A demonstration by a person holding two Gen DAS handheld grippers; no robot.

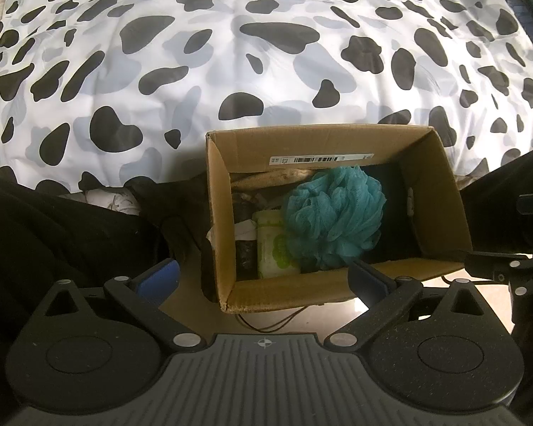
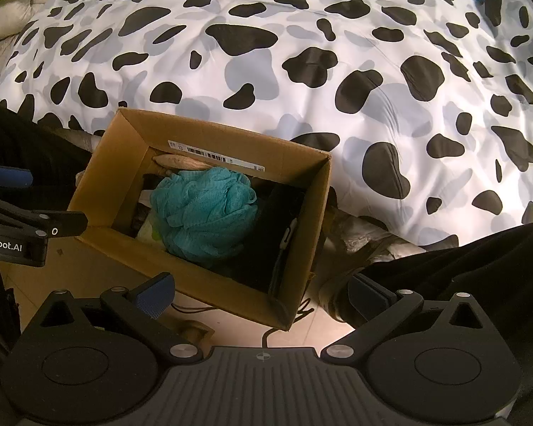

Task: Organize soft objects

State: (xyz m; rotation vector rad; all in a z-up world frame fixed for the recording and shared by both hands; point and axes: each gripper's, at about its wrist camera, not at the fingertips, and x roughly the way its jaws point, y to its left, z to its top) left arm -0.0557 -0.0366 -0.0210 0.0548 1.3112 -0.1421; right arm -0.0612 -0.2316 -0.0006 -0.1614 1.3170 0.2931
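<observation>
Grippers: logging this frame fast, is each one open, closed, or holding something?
Left gripper: open, holding nothing.
Right gripper: open, holding nothing.

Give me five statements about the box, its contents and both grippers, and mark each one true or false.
1. The teal bath pouf lies inside the cardboard box. True.
2. The left gripper is shut on the pouf. False: its jaws are open and hold nothing.
3. The box stands beside a cow-print duvet. True.
4. The right gripper is open and empty. True.
5. The barcode label is stuck on the box's outside. False: it is on an inner wall.
</observation>
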